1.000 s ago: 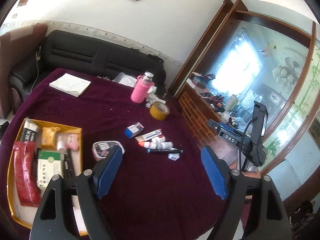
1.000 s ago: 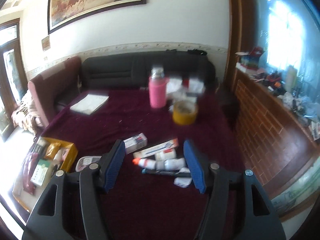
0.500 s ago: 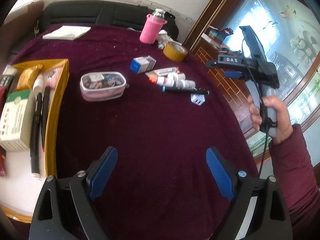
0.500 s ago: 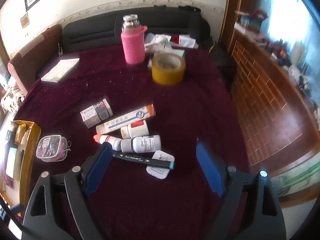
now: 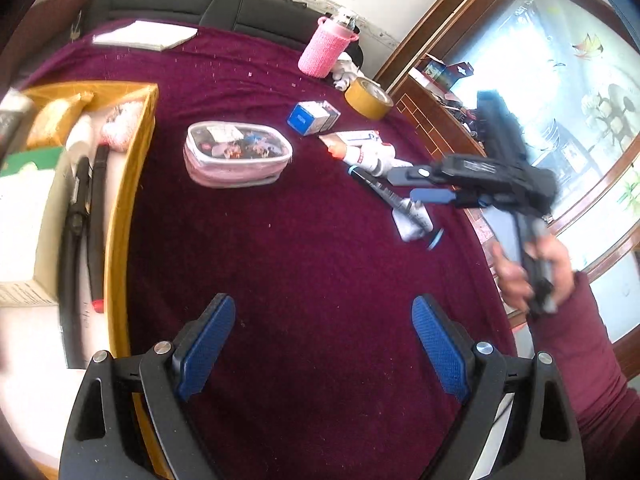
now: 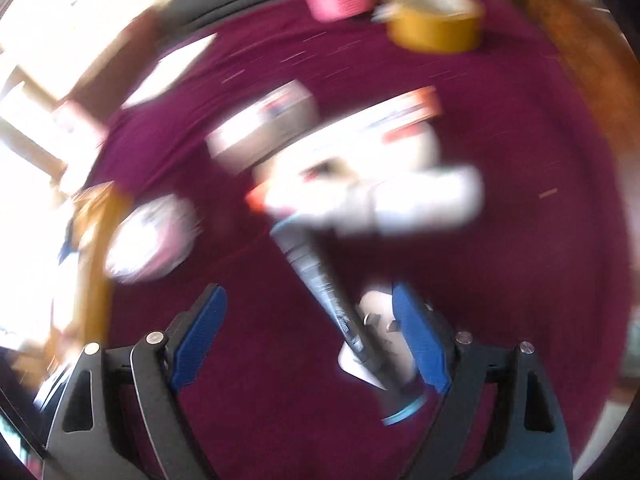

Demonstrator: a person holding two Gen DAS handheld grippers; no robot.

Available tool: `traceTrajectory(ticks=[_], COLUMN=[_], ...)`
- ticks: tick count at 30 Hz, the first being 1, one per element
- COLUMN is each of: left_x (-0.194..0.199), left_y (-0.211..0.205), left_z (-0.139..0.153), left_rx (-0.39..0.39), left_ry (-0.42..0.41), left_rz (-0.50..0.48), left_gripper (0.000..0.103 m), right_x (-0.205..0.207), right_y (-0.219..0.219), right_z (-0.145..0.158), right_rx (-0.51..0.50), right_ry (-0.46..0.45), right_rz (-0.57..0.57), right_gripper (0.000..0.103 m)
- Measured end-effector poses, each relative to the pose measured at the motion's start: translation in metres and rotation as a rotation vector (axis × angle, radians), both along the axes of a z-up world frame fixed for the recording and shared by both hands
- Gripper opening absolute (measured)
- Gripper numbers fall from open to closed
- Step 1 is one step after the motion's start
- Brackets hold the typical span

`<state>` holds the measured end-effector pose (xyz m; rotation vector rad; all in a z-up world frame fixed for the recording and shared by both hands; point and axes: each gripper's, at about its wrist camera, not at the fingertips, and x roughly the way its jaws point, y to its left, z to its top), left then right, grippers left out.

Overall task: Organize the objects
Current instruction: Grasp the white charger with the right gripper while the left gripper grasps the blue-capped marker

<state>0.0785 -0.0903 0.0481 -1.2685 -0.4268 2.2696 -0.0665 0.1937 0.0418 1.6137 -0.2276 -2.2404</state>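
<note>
Loose items lie on the maroon table cloth (image 5: pixel 312 264): a clear pink pouch (image 5: pixel 238 158), a small blue and white box (image 5: pixel 314 118), a long tube box (image 5: pixel 354 138), white bottles (image 5: pixel 370 156), a black marker (image 5: pixel 380 190) and a small white card (image 5: pixel 412 220). My left gripper (image 5: pixel 322 344) is open and empty over bare cloth near the front. My right gripper (image 6: pixel 308 336) is open, low over the marker (image 6: pixel 320 284) and the white card (image 6: pixel 376 332); that view is blurred. It also shows in the left wrist view (image 5: pixel 420 184).
A yellow tray (image 5: pixel 132 184) with packets, boxes and dark tools sits at the left. A pink-sleeved bottle (image 5: pixel 324 50), a yellow tape roll (image 5: pixel 368 98) and white papers (image 5: pixel 144 36) stand at the far side. A black sofa and a wooden cabinet lie beyond.
Both grippers have dropped lower and moved forward. My right gripper has come down fast over the marker and the white card. Both stay open.
</note>
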Motion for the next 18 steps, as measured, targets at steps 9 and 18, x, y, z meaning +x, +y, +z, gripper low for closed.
traceTrajectory(ticks=[9,18], left_x=[0.004,-0.005], left_y=[0.005,0.037], left_z=[-0.009,-0.004], left_rx=[-0.009,-0.182], left_ry=[-0.024,0.033], left_rz=[-0.022,-0.085], left_gripper=[0.087,0.087], right_x=[0.034,0.057], right_y=[-0.023,0.005], right_z=[0.017,0.000], right_rx=[0.163,0.200], right_ry=[0.106,0.175], right_rz=[-0.023,-0.150], right_gripper=[0.085,0.085])
